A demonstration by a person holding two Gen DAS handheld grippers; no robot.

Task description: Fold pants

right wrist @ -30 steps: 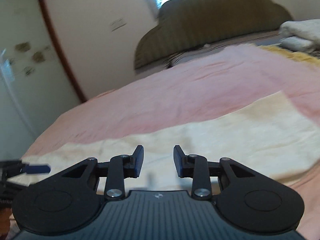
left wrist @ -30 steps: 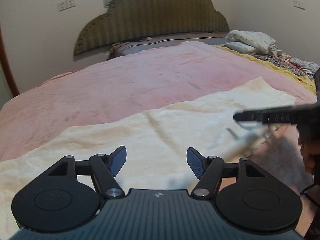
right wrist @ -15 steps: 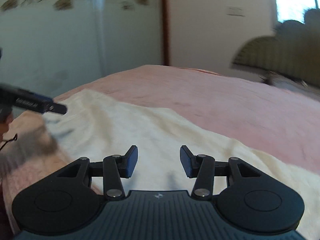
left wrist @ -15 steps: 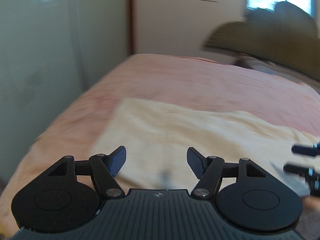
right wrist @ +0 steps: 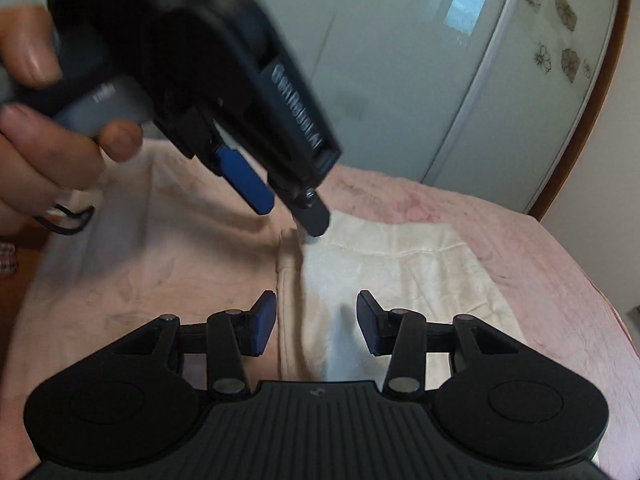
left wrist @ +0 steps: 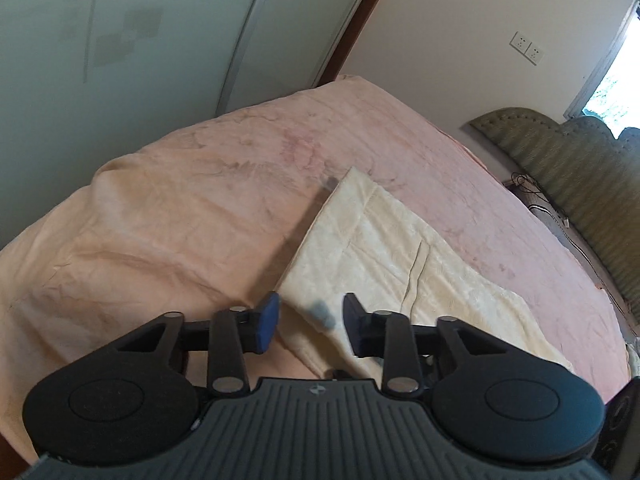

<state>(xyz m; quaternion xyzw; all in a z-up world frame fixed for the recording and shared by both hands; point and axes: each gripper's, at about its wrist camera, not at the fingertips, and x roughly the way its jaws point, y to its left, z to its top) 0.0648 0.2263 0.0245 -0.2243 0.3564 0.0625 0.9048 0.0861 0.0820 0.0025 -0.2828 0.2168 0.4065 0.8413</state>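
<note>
Cream pants (left wrist: 392,256) lie flat on a pink bedspread (left wrist: 192,216), one end toward me. My left gripper (left wrist: 310,322) is open, its jaws straddling the near corner of that end, just above the cloth. My right gripper (right wrist: 316,322) is open over the same end of the pants (right wrist: 384,280), at its folded side edge. The left gripper also shows in the right wrist view (right wrist: 292,208), held in a hand, tips pointing down at the pants' far corner, open.
A pale wardrobe with sliding doors (left wrist: 120,40) stands past the bed's edge. A green padded headboard (left wrist: 580,168) is at the right with cables beside it. The bedspread's edge (left wrist: 48,240) drops off at the left.
Both grippers have swung left from the pants' middle to their end near the wardrobe and dropped closer to the cloth. Both stay open. The left gripper now crosses the right wrist view.
</note>
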